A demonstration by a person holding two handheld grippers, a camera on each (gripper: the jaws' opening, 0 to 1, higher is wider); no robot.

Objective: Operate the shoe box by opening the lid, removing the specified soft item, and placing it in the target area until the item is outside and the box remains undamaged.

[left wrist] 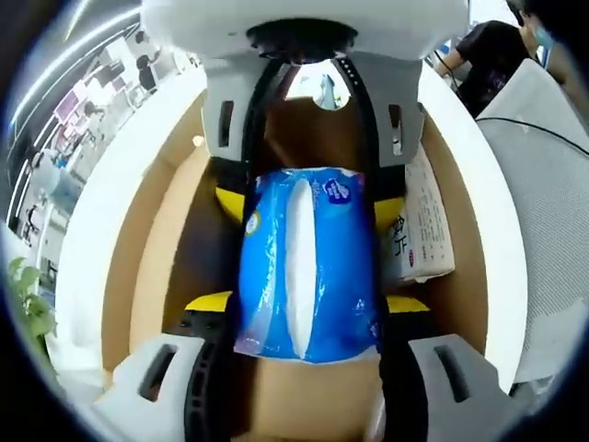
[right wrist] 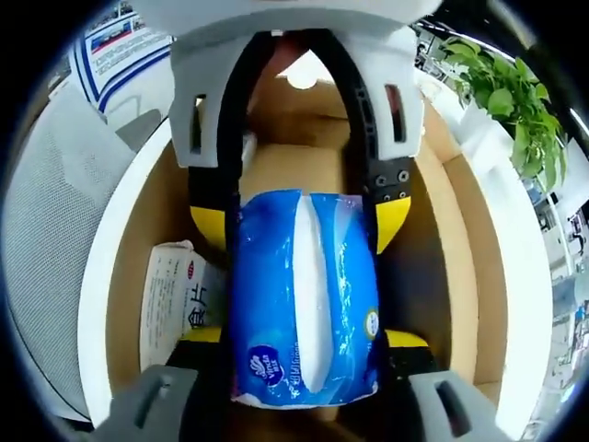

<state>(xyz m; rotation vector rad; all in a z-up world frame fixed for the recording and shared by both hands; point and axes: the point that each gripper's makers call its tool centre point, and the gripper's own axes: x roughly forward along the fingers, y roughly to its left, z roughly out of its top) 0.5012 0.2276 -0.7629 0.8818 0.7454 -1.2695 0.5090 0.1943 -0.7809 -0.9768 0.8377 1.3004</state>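
Gripped from opposite ends: blue tissue pack (left wrist: 308, 267) (right wrist: 304, 295), centre of both views, over open cardboard shoe box (left wrist: 152, 249) (right wrist: 460, 230). Left gripper (left wrist: 308, 318) narrowed onto pack at 6 o'clock, yellow pads (left wrist: 210, 301) pressing its sides. Right gripper (right wrist: 304, 354) likewise clamped at 6 o'clock; opposite gripper entering each view from 12. White printed packet (left wrist: 425, 230) (right wrist: 175, 304) inside box, 3 o'clock in left gripper view, 9 o'clock in right gripper view.
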